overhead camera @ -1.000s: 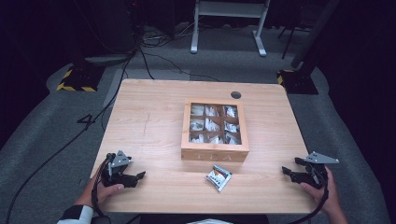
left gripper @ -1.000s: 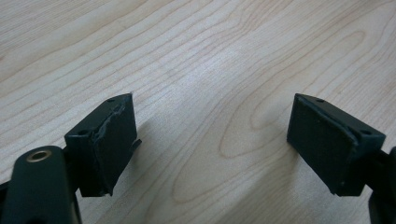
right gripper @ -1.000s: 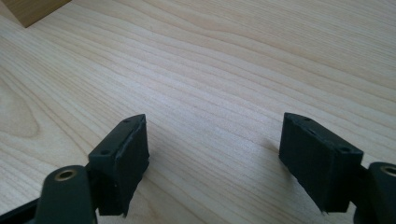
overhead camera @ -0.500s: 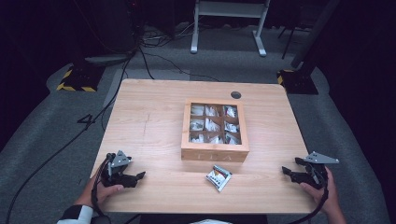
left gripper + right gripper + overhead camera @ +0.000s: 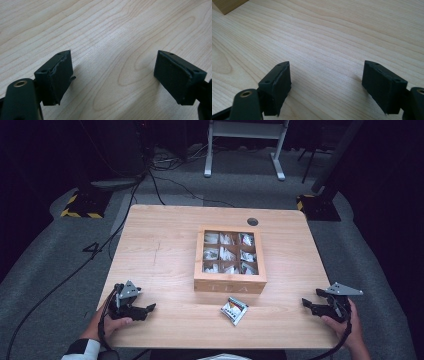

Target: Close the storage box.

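One wooden box (image 5: 229, 285), "TEA" lettering, sachet (image 5: 234, 310) beside

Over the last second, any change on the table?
Nothing visibly changed. The left gripper and right gripper rest open at the near corners of the table, holding nothing; the tea box is closed, and the sachet lies in front of it.

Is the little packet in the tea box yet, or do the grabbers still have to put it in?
Not yet. The small white foil packet lies on the light wooden table, in front of the closed wooden tea box with a glass lid, whose nine compartments already hold packets. The left gripper and right gripper rest open and empty at the near corners. Picking up and boxing remain.
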`<state>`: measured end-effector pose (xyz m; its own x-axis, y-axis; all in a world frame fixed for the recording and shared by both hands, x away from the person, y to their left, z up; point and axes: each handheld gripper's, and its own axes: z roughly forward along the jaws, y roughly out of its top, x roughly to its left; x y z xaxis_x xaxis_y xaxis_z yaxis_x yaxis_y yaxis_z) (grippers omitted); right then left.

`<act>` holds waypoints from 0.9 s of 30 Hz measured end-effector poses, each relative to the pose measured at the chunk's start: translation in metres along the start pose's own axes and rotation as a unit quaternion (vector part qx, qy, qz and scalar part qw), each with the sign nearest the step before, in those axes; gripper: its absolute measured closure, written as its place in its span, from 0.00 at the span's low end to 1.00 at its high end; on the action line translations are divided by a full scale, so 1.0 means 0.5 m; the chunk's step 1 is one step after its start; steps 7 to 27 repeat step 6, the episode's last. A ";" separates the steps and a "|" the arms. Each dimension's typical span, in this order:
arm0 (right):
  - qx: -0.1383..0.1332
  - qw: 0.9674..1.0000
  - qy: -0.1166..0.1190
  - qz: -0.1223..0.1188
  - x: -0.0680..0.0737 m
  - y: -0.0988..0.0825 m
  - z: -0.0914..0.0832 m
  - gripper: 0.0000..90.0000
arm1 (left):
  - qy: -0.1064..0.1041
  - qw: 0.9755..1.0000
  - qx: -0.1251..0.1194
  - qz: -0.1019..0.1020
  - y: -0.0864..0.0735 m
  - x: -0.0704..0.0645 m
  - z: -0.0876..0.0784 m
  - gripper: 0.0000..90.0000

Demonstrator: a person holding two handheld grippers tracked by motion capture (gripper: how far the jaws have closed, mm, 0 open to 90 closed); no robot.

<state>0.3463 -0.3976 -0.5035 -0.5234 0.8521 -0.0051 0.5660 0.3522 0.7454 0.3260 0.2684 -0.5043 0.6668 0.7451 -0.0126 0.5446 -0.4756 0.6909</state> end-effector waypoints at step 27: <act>0.000 1.000 -0.001 0.000 0.000 -0.001 -0.001 0.26 | 0.000 1.000 0.001 0.003 0.003 0.002 0.002 0.18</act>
